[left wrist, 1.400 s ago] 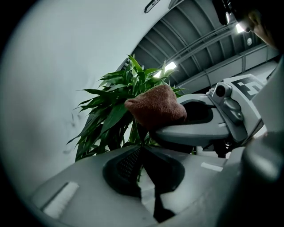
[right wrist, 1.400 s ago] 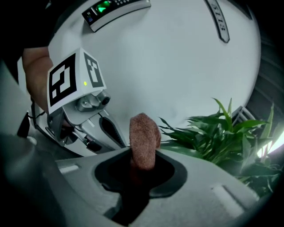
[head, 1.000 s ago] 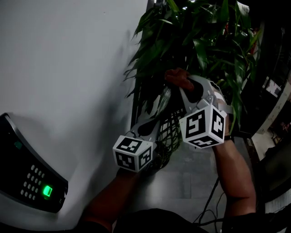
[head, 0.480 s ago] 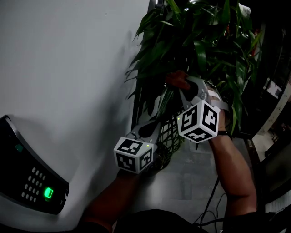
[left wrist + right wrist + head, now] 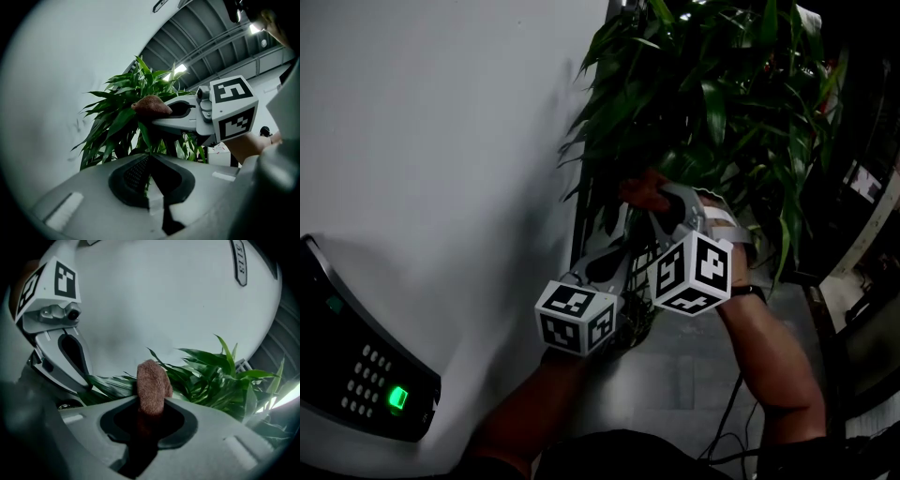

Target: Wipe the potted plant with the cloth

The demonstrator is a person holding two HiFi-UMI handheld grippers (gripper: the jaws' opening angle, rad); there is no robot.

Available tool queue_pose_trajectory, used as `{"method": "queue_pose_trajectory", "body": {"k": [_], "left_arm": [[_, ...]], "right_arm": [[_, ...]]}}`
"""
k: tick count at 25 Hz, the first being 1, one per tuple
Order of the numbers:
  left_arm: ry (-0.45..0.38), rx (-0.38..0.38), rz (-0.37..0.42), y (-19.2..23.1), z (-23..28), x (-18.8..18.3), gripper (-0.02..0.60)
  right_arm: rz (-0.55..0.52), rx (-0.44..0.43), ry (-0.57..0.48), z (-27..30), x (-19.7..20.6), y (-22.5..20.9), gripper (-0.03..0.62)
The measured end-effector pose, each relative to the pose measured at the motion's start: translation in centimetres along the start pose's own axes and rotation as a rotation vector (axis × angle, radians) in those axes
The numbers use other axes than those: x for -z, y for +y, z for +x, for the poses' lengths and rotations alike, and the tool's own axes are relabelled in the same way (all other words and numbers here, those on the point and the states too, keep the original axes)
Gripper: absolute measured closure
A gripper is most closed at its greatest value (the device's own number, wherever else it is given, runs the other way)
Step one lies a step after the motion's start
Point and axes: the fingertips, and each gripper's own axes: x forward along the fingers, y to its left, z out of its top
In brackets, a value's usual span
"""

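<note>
One keypad panel [image 5: 366,375] with a green light sits at the far left against the white wall [image 5: 441,122]. Two grippers meet in front of one potted plant [image 5: 712,84], which stands right of the wall. The left gripper [image 5: 626,242] has its jaws pressed together on the tip of a single narrow leaf [image 5: 143,133]. Just right of it, the right gripper [image 5: 654,195] clamps one cloth [image 5: 642,190], a reddish-brown, nubbly wad poking beyond the jaws into the foliage. The plant is dense, with many long, pointed, glossy green leaves.
</note>
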Motion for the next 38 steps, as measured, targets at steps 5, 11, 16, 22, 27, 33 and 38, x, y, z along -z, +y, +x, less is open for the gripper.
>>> {"method": "queue_pose_trajectory", "body": {"k": [5, 11, 16, 22, 27, 33, 38], "left_arm": [[0.007, -0.001, -0.004, 0.1, 0.0, 0.3, 0.565], [0.023, -0.012, -0.020, 0.5, -0.1, 1.1, 0.565], [0.026, -0.015, -0.001, 0.4, -0.1, 1.2, 0.565], [0.028, 0.008, 0.030, -1.0, -0.3, 1.7, 0.546], [0.030, 0.005, 0.055, -2.2, -0.8, 1.8, 0.528], [0.065, -0.041, 0.049, -1.0, -1.7, 3.5, 0.525], [0.084, -0.038, 0.053, -2.2, -1.7, 4.1, 0.542]], "right_arm": [[0.066, -0.158, -0.044, -0.3, -0.4, 3.0, 0.523], [0.111, -0.272, -0.071, -0.9, -0.6, 5.4, 0.523], [0.107, -0.296, -0.093, -1.7, -1.0, 7.0, 0.523], [0.027, -0.319, -0.110, -3.9, -0.8, 8.6, 0.523], [0.165, -0.282, -0.127, -5.8, -0.3, 8.5, 0.523], [0.392, -0.241, -0.114, -9.3, 3.1, 10.3, 0.523], [0.657, -0.237, -0.144, -11.0, 6.4, 11.1, 0.523]]}}
